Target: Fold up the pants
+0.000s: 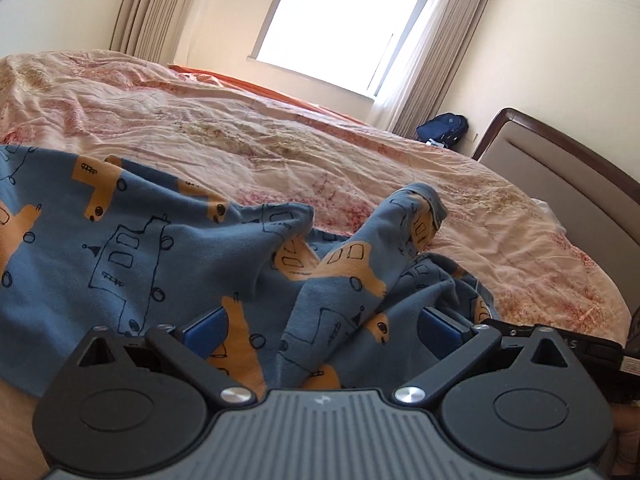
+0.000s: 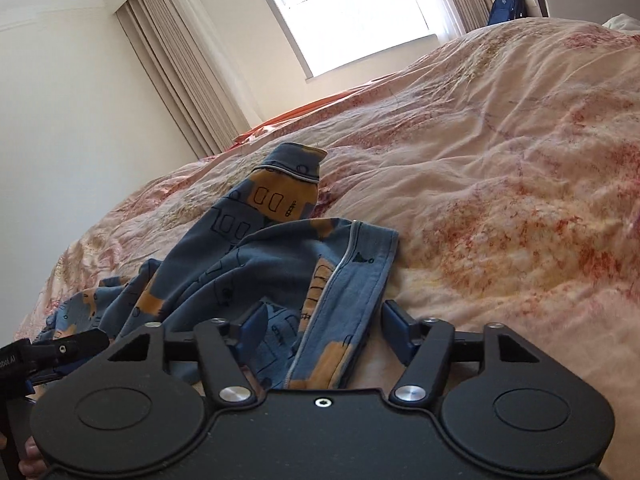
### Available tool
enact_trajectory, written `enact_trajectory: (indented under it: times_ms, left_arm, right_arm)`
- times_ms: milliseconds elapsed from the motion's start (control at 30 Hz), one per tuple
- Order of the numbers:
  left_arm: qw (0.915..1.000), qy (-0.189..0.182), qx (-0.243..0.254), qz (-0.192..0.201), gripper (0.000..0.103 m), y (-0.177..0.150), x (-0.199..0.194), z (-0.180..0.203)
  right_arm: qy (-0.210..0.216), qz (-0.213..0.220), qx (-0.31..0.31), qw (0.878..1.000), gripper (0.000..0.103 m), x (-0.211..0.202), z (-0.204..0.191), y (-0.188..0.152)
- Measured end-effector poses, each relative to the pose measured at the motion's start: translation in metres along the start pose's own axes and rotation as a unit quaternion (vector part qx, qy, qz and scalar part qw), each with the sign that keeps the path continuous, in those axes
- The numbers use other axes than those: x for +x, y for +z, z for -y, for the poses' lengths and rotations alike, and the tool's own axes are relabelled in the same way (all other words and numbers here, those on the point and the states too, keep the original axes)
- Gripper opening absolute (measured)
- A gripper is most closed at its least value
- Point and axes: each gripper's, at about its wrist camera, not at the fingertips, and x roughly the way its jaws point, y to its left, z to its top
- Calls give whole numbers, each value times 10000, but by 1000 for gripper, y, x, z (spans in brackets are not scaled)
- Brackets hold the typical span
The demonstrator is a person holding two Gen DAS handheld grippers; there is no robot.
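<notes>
Blue pants [image 1: 140, 248] printed with orange vehicles lie crumpled on the bed. In the left wrist view my left gripper [image 1: 324, 326] stands wide open, and bunched fabric rises between its blue pads [image 1: 204, 326] without being pinched. One leg cuff [image 1: 424, 196] sticks up beyond it. In the right wrist view the pants [image 2: 240, 264] show their waistband [image 2: 360, 264], which runs down between the jaws of my right gripper [image 2: 325, 326]. Those jaws stand partly apart; the right pad [image 2: 396, 324] is clear of the cloth. A leg cuff [image 2: 296, 160] lies farther back.
The pink floral bed cover [image 1: 240, 120] [image 2: 520, 160] spreads wrinkled beyond the pants. A padded headboard [image 1: 560, 168] is at the right, a blue backpack [image 1: 442, 128] [image 2: 508, 6] by the curtained window. The other tool's black housing [image 1: 560, 346] [image 2: 60, 352] sits close beside each gripper.
</notes>
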Motion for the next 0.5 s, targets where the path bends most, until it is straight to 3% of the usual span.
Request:
enact_trajectory:
  times_ms: [33, 133, 400, 500]
  left_arm:
    - [10000, -3, 0, -2, 103, -1, 0, 0]
    - [9999, 50, -89, -116, 102, -2, 2, -2]
    - [9997, -59, -55, -209, 103, -3, 5, -1]
    - [9998, -18, -7, -213, 103, -4, 6, 0]
  right_arm:
    - [-92, -41, -20, 9999, 39, 4, 0, 1]
    - [-210, -56, -15, 9998, 13, 11, 5, 5]
    - [-609, 284, -928, 9934, 8, -8, 2, 45]
    - [-740, 80, -1231, 9896, 10, -1, 2, 52]
